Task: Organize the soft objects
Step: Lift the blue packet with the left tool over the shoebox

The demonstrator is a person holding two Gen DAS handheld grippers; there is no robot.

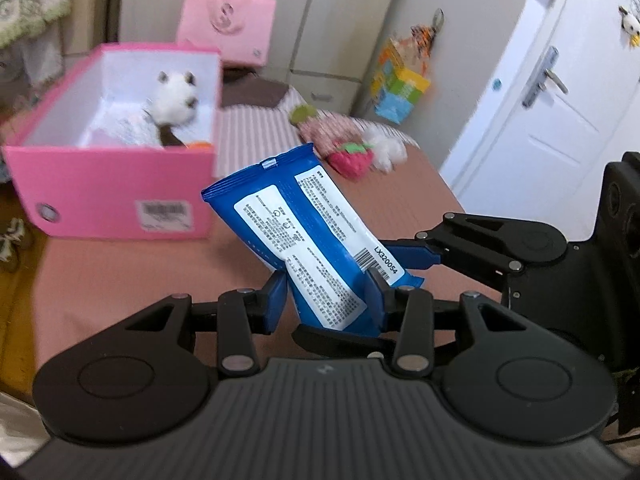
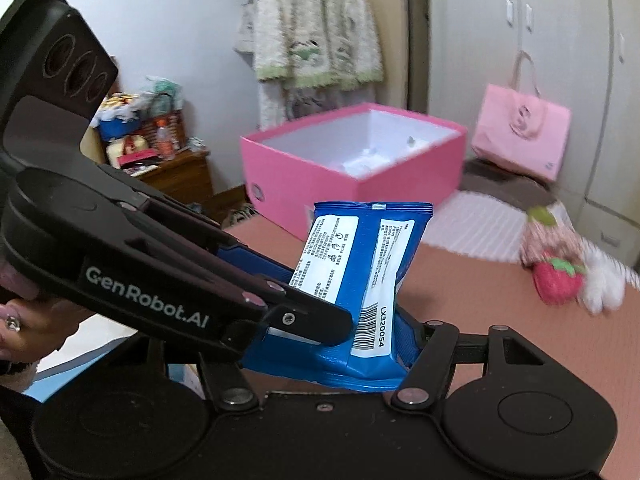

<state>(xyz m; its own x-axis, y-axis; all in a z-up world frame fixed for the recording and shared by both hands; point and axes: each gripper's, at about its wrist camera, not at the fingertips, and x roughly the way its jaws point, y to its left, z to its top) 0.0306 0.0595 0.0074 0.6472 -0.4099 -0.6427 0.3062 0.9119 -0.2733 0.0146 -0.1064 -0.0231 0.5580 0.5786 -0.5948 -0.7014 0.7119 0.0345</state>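
A blue soft pack with white printed labels hangs tilted above the bed, held by both grippers. My left gripper is shut on its lower part, one blue finger on each side. My right gripper grips the pack's bottom end, squeezing it to a narrow waist. One of its fingers comes in from the right in the left wrist view. The open pink box stands beyond the pack, with a white plush toy inside. A strawberry plush lies on the bed beside other soft toys.
A pink paper bag stands behind the box against the wardrobe. A white door is at the right. In the right wrist view a wooden bedside cabinet with clutter sits at the left, and a person's hand holds the left gripper.
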